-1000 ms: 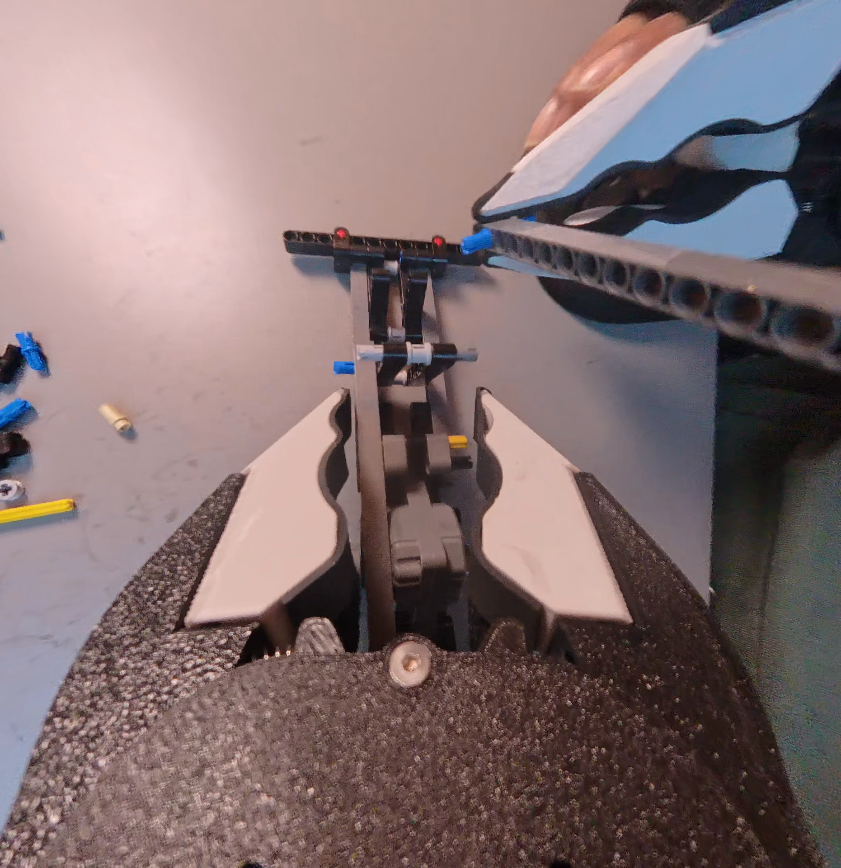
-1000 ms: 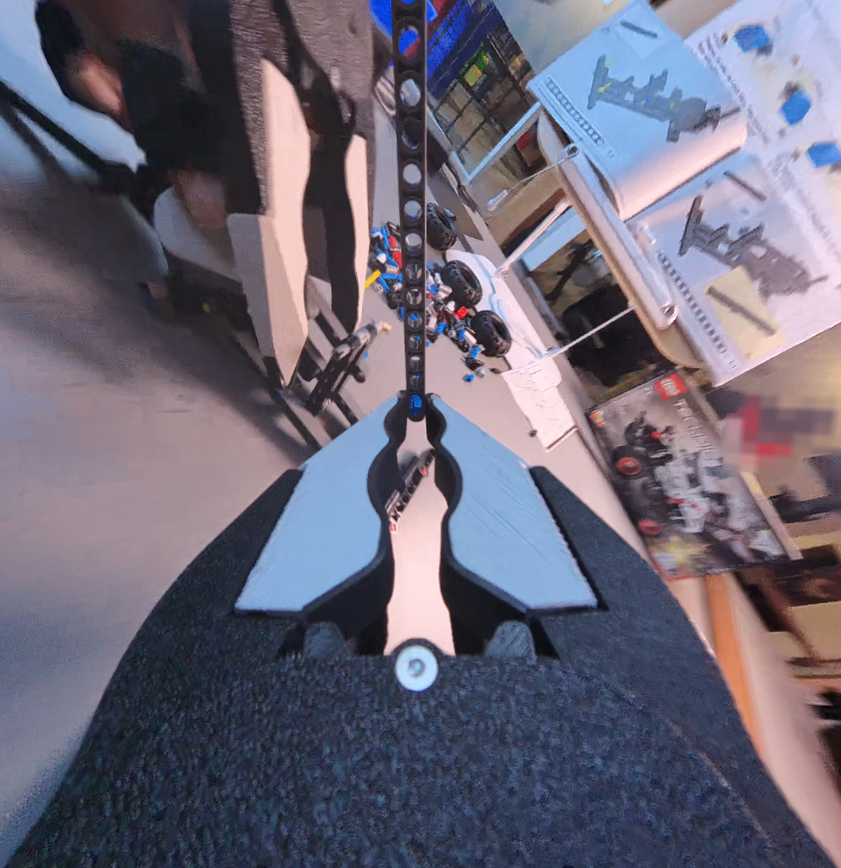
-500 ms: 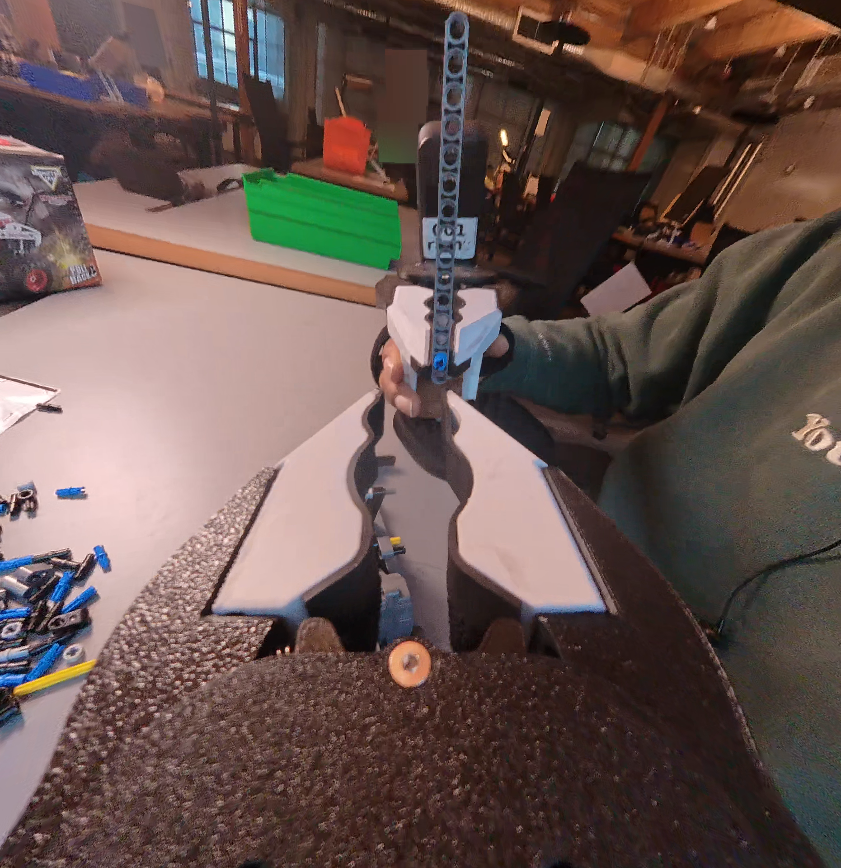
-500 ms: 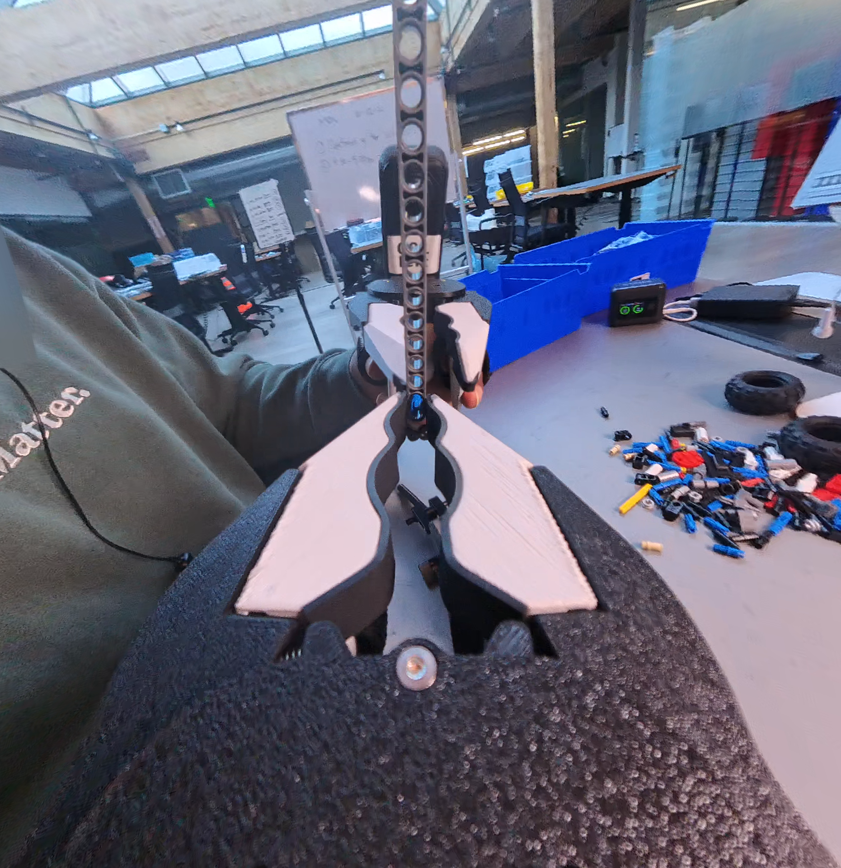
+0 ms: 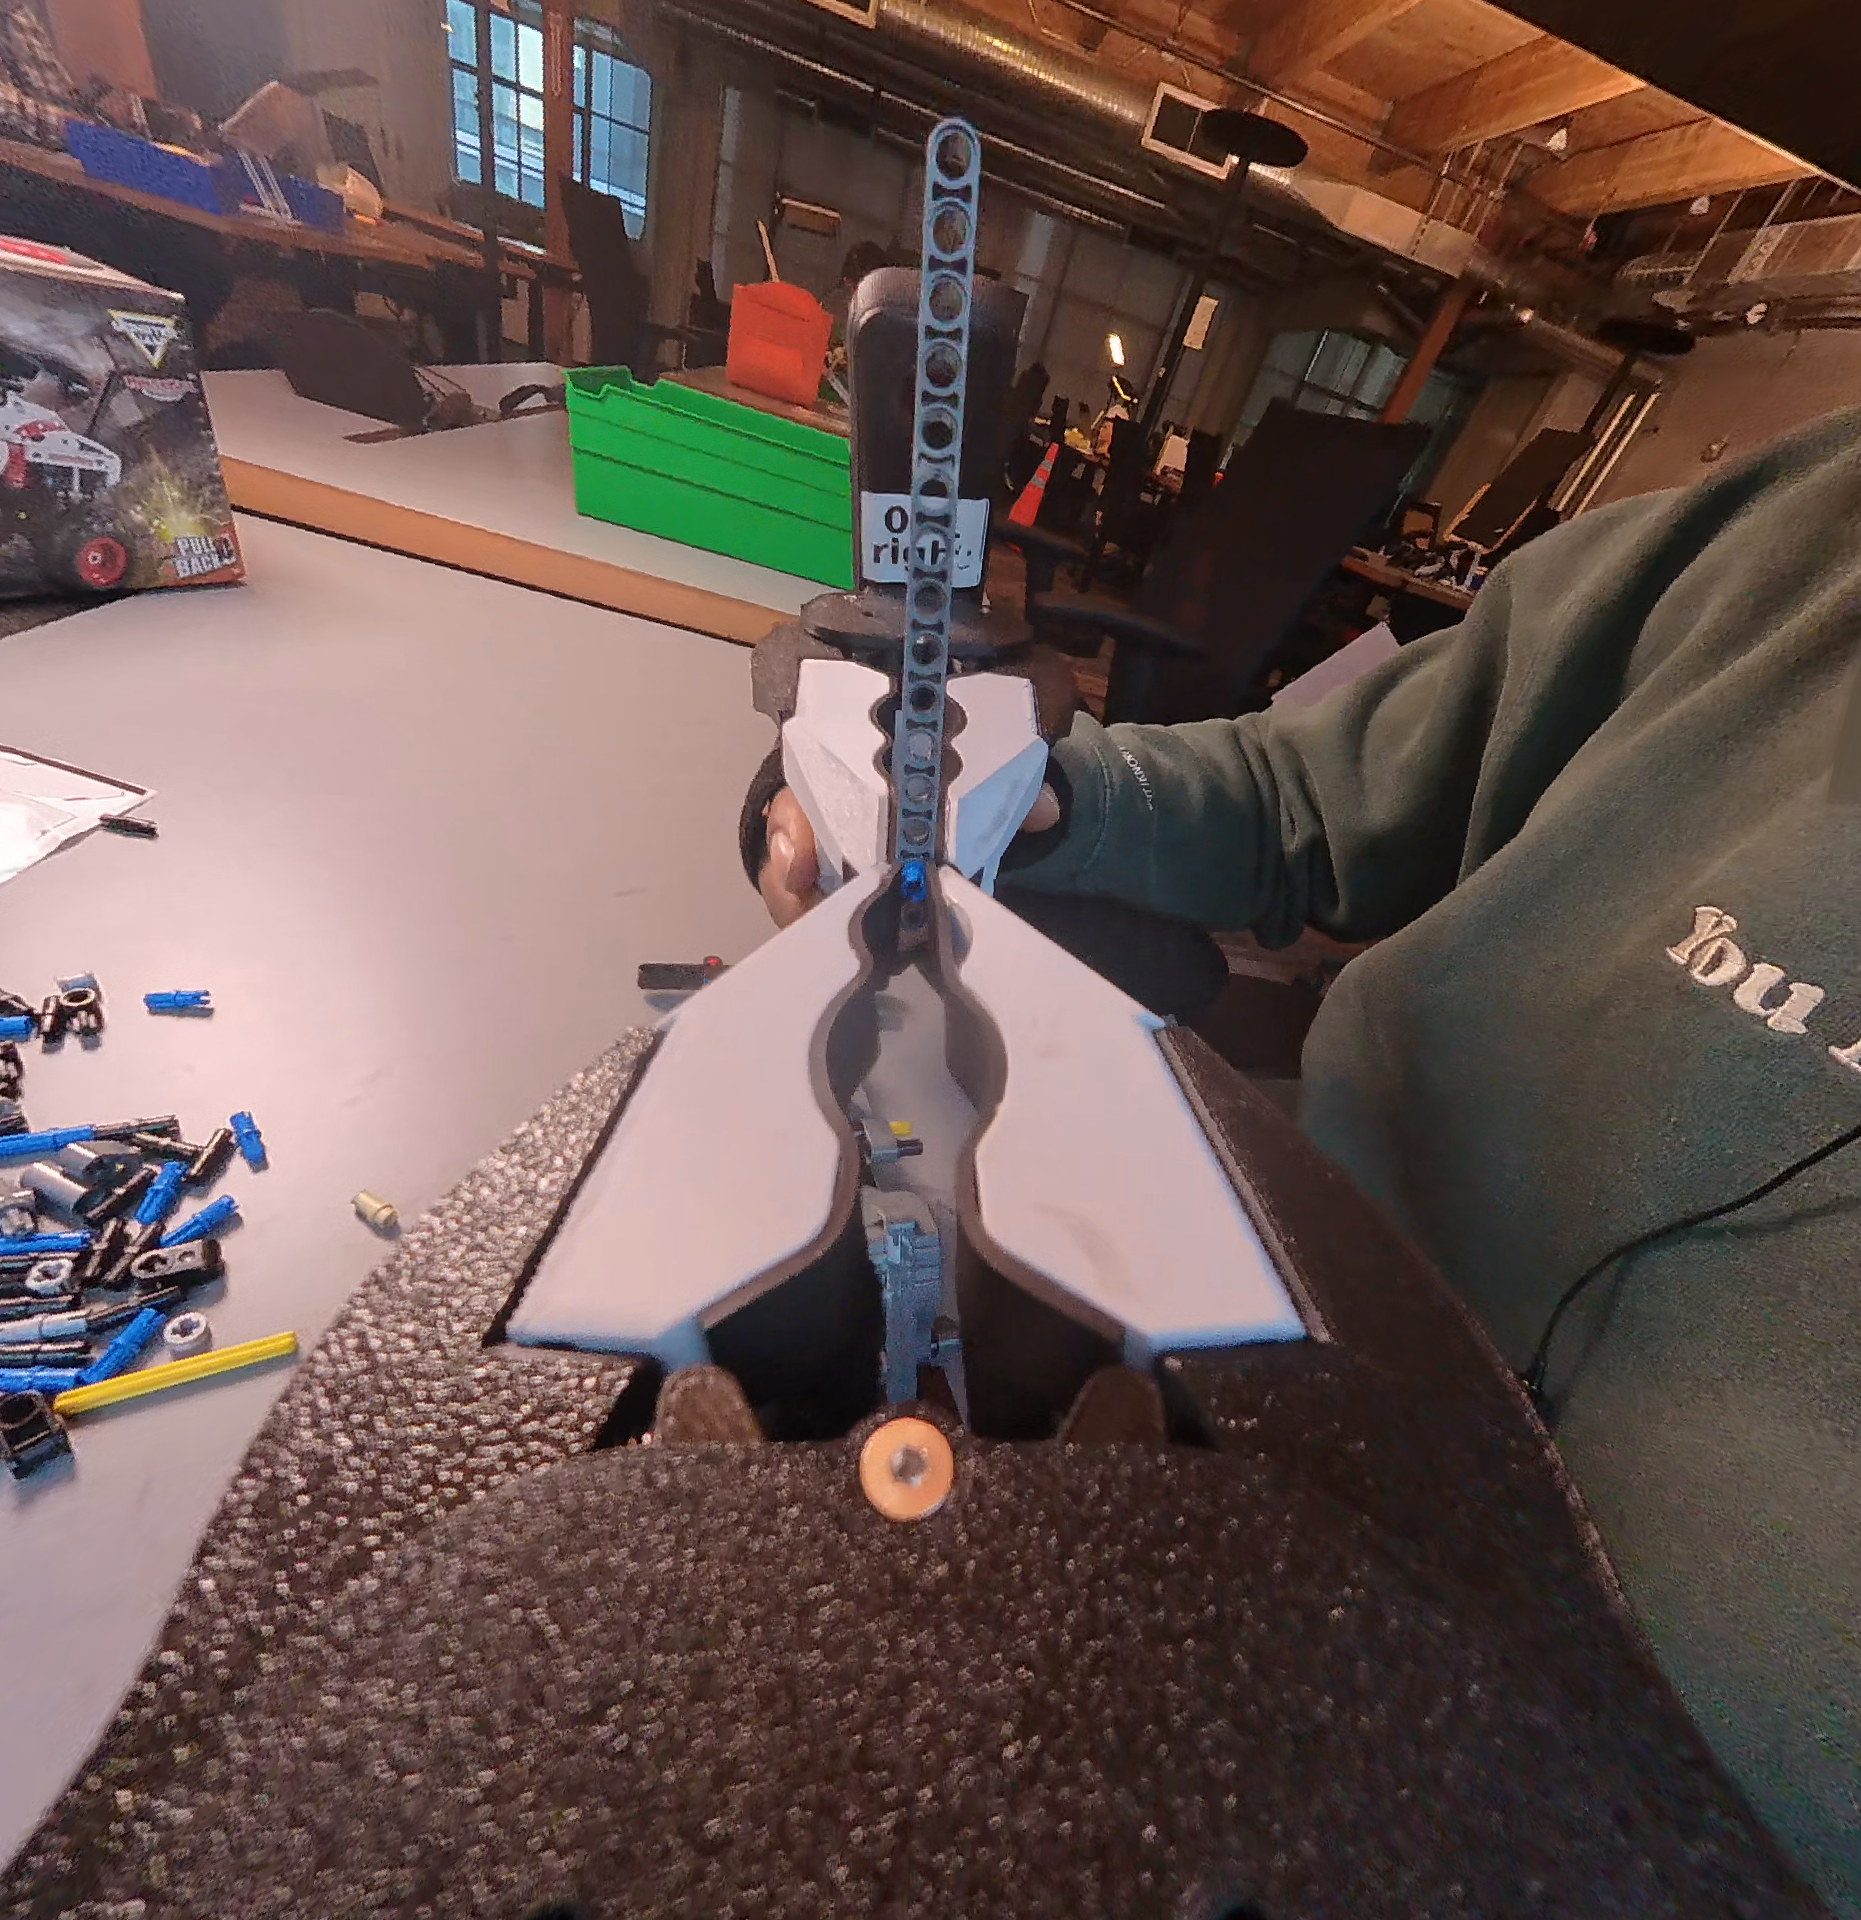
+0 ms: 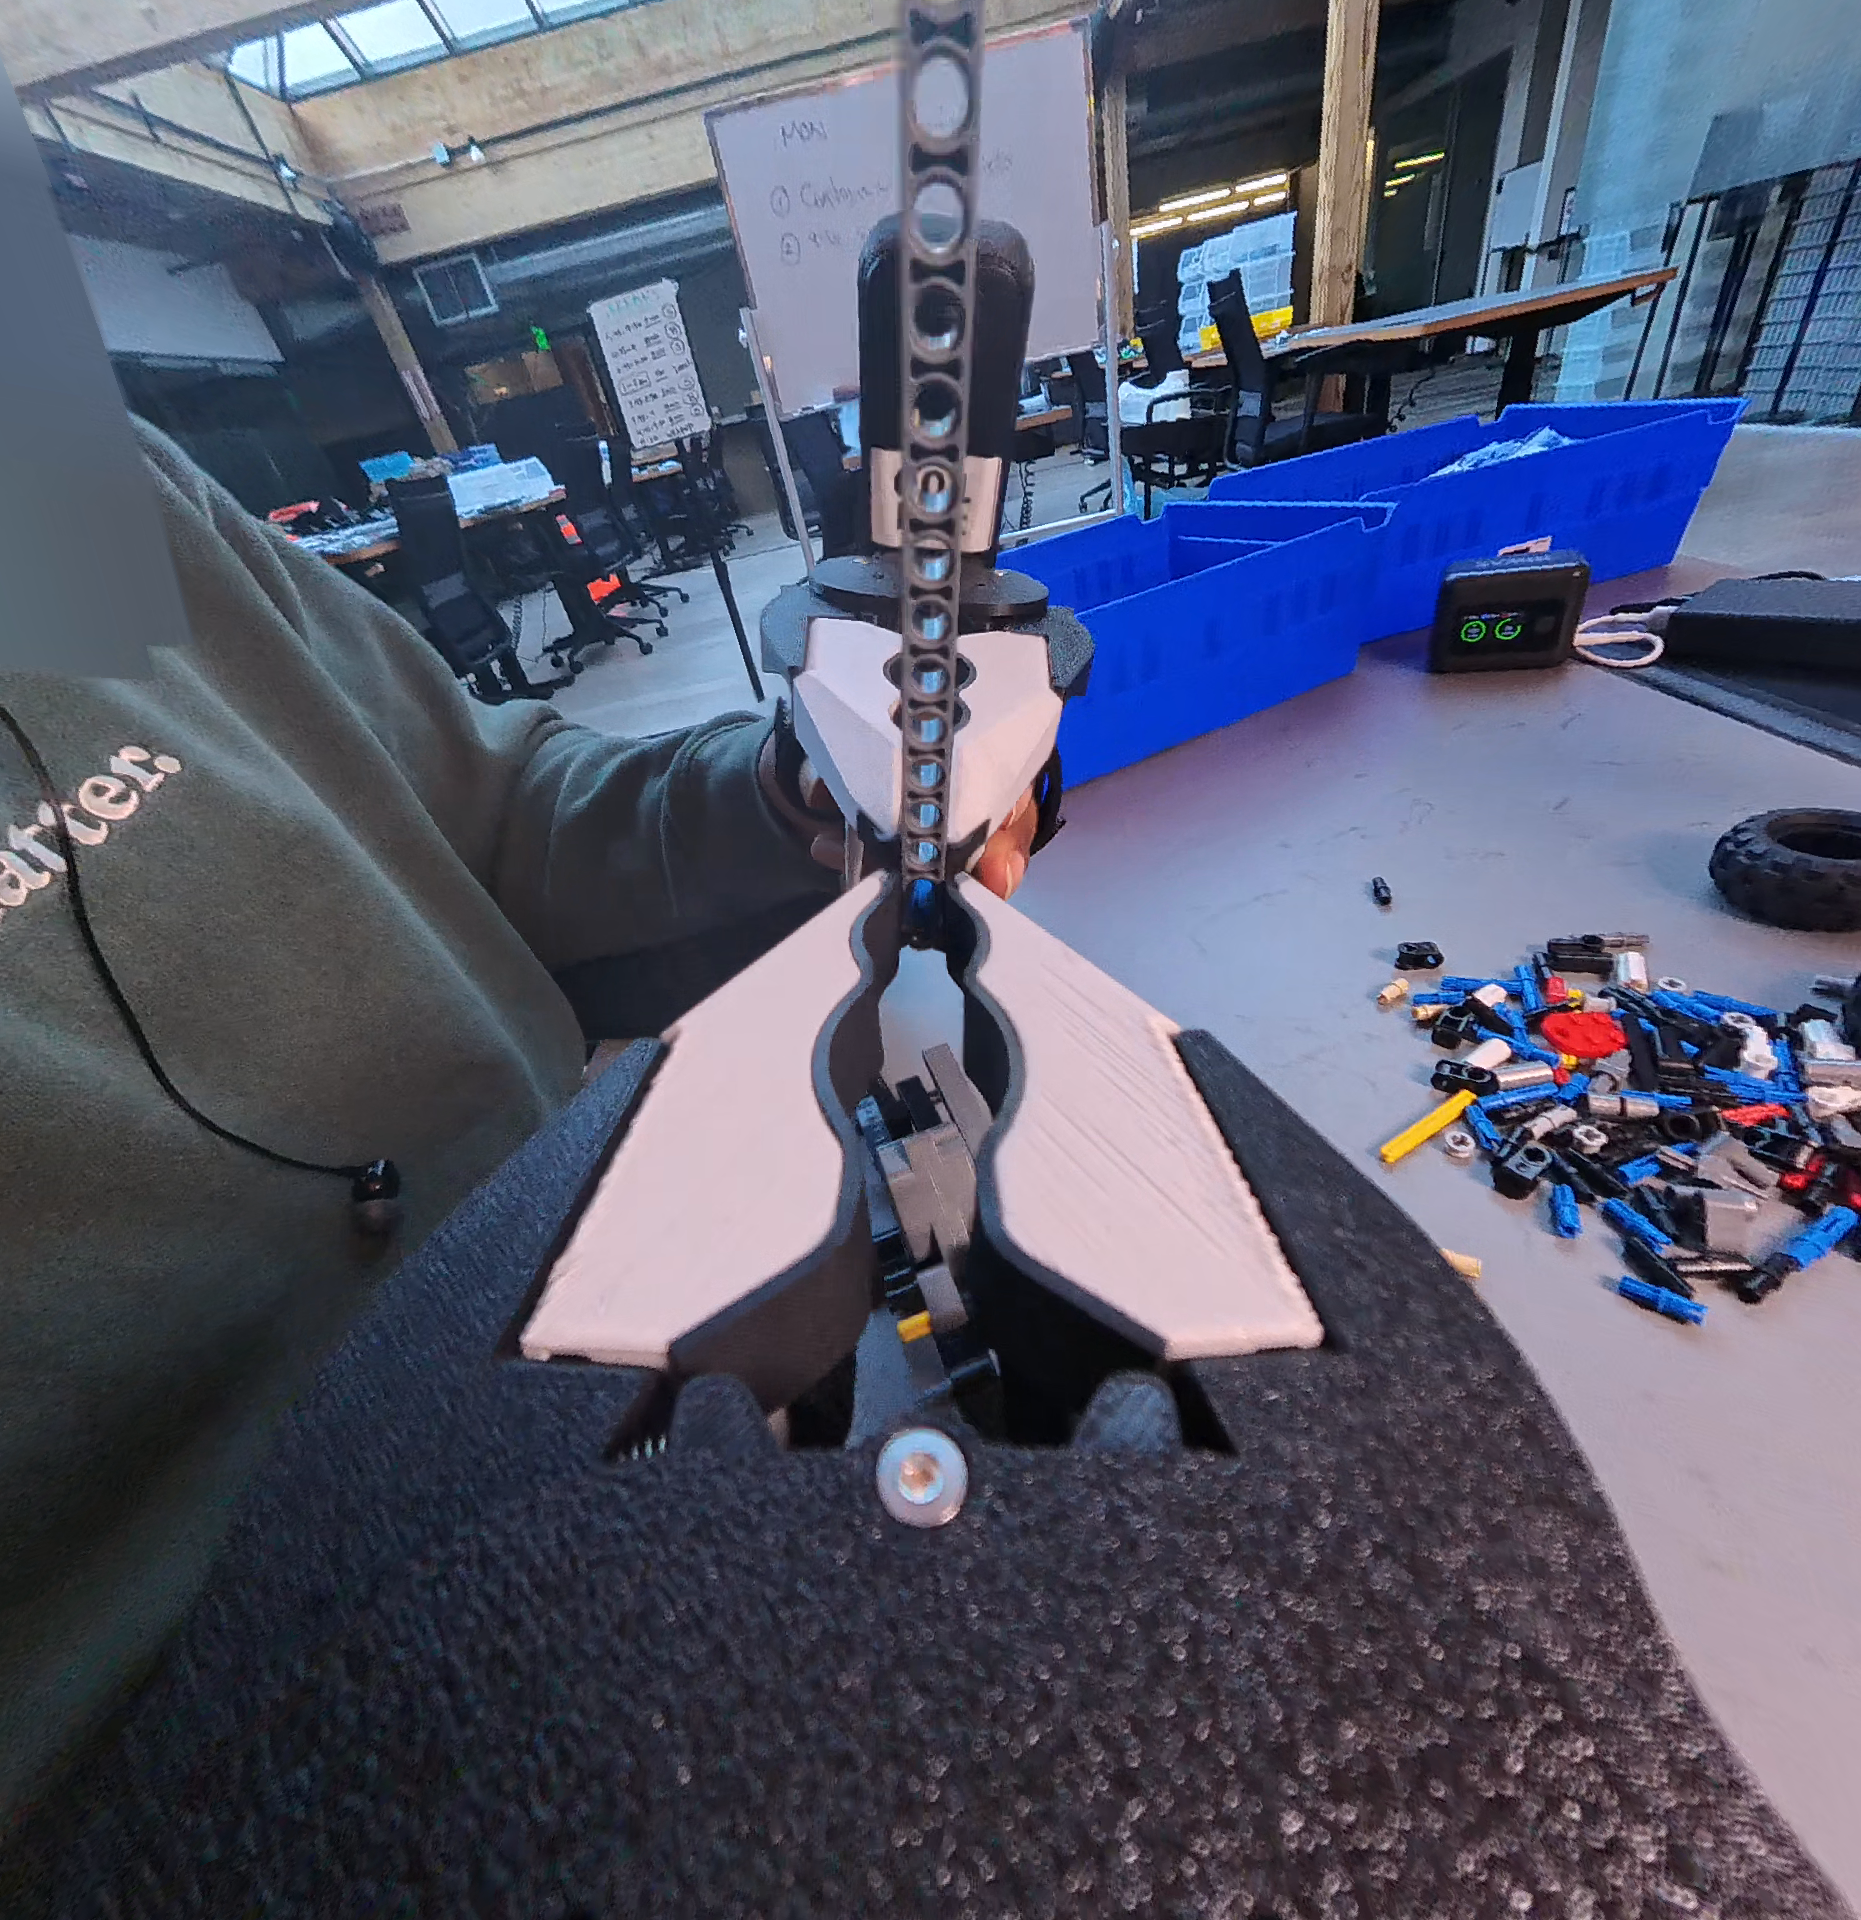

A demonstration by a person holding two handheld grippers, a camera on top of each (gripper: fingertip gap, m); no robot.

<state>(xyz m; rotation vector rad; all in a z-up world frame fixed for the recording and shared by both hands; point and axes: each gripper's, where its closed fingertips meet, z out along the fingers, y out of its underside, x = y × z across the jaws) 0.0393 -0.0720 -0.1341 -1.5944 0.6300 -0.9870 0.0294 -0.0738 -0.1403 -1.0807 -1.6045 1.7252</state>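
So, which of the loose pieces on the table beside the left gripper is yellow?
The long thin yellow rod at the near edge of the pile. The pieces around it are blue, black or grey, and shorter.

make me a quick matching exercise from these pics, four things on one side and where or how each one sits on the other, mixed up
Things:
1. beam
2. green bin
3. tyre
4. yellow rod

Places or states:
a. lying flat at the edge of the pile of small parts
b. held upright in the left gripper
c. on a farther table at the back
d. lying alone on the near table, apart from the pile

Pairs: 1-b, 2-c, 3-d, 4-a
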